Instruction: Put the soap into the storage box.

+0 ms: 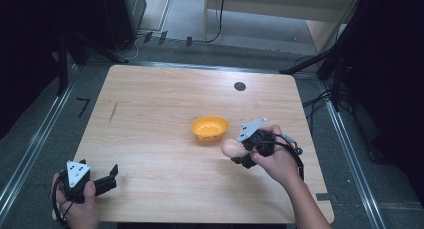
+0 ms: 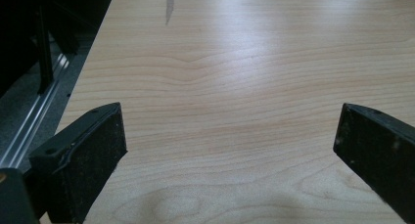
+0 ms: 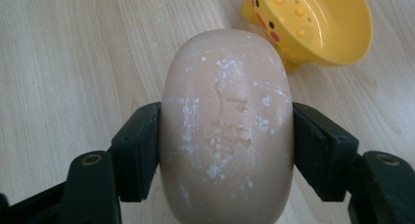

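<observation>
At the left edge of the table (image 1: 150,89) we kept the left gripper (image 1: 111,175) low near the front corner, its jaws standing wide apart with nothing but bare wood between them, as the left gripper view made plain. Toward the middle sat the yellow dish (image 1: 209,127), a small bowl-shaped soap holder with raised dots inside and a little painted face on its rim, upright and with nothing in it. Just to the right of it we held the right gripper (image 1: 239,154), clamped across the sides of a pale beige bar of soap (image 1: 231,148); in the right gripper view the soap (image 3: 226,131) bulged between the two pads, dusted with white flecks, with the dish (image 3: 313,26) just beyond and to one side. The bar looked lifted off the table, though from above we could not be sure how clear it was. We judged the step in hand to be carrying the soap to the dish. The next move called for bringing the bar over the bowl, lowering it until it rested inside, and only then easing the jaws apart, since a smooth rounded bar could slip or tip the light dish.
</observation>
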`<control>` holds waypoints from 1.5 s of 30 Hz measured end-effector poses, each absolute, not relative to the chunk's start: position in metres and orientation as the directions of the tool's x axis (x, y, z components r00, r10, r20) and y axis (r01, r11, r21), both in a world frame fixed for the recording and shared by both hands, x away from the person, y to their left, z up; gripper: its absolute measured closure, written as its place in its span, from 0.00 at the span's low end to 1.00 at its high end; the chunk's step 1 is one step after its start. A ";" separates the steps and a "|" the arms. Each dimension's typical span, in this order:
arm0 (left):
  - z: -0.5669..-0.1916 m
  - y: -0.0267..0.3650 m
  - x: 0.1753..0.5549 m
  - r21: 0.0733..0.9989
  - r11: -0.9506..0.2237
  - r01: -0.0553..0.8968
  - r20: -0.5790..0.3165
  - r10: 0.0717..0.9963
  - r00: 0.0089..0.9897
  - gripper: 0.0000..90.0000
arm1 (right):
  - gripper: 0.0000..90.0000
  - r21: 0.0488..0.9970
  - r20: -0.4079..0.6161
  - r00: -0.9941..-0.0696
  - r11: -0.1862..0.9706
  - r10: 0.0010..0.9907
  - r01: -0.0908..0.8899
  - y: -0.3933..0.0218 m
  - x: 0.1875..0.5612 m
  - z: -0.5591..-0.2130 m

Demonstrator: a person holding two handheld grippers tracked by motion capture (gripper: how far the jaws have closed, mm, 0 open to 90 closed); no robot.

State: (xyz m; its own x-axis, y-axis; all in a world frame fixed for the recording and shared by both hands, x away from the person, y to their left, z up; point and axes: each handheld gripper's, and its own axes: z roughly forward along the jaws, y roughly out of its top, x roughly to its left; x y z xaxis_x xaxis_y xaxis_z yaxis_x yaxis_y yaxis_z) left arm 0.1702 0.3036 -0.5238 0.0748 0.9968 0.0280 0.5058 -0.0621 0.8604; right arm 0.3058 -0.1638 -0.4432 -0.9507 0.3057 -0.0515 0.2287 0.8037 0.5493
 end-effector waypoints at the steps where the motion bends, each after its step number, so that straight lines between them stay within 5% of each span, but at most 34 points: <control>1: -0.524 0.304 0.170 0.860 -0.062 0.506 0.028 0.997 0.075 0.00 | 0.37 0.549 -0.051 -0.951 0.804 0.306 0.229 -0.164 0.306 -0.443; 45: -0.524 0.306 0.170 0.866 -0.037 0.499 0.002 0.998 0.070 0.00 | 0.37 0.514 -0.056 -0.992 0.855 0.109 0.065 -0.108 0.396 -0.441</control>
State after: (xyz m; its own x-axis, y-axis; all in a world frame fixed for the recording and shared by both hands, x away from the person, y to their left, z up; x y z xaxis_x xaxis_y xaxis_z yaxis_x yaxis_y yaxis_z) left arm 0.1696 0.3061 -0.5237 0.0699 0.9976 0.0021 0.4988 -0.0368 0.8659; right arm 0.3963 -0.1083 -0.4413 -0.9925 0.1091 -0.0560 0.0650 0.8551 0.5143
